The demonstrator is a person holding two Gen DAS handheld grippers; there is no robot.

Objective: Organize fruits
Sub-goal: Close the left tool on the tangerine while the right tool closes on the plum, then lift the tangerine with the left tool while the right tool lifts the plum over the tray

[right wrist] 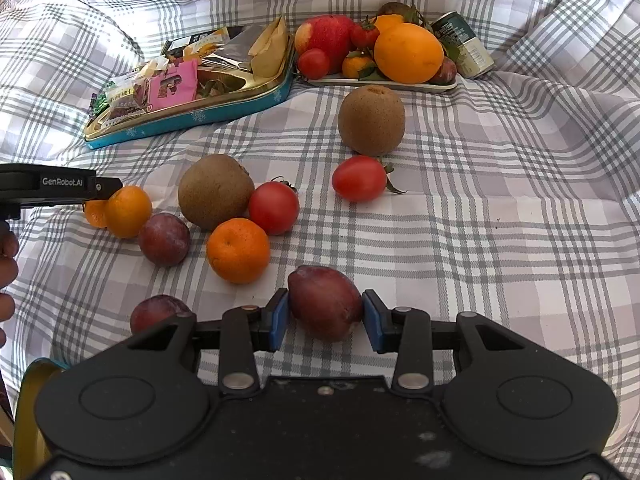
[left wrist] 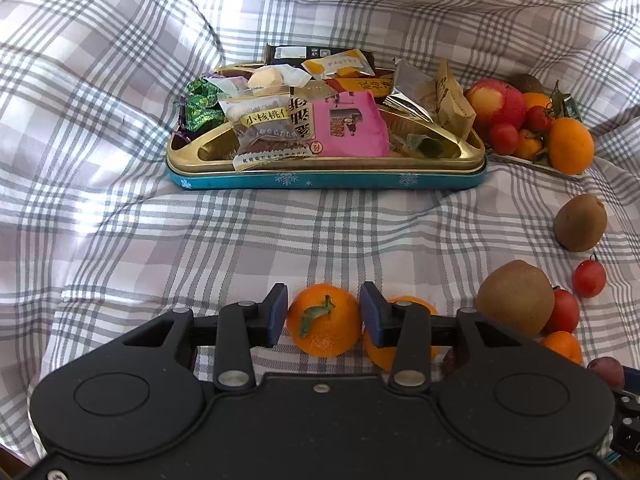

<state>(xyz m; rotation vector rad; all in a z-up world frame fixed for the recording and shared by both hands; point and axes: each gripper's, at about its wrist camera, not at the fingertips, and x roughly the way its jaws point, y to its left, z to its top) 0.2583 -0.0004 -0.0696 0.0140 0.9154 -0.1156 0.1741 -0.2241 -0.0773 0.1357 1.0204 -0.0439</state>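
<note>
Bright daylight w/ glare on cloth [left wrist: 120, 220], sharp, fisheye-bent edges.

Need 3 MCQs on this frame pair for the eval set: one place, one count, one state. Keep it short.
1. Where is the large round orange?
A. In the gold snack tin
B. On the white plate with the other fruit
C. Loose on the cloth

2. How many fuzzy brown kiwis lie loose on the grey checked cloth?
A. One
B. Two
C. Four

3. What is the right gripper doing?
A. Shut on a dark red plum
B. Open over bare cloth
C. Shut on a red tomato

Key: 1 B, the large round orange sits on the white plate beside the apple. 2 B, one kiwi lies near the plate and another in the fruit cluster, both on the grey checked cloth. 3 A, the blue pads of the right gripper press both sides of the dark red plum.
</note>
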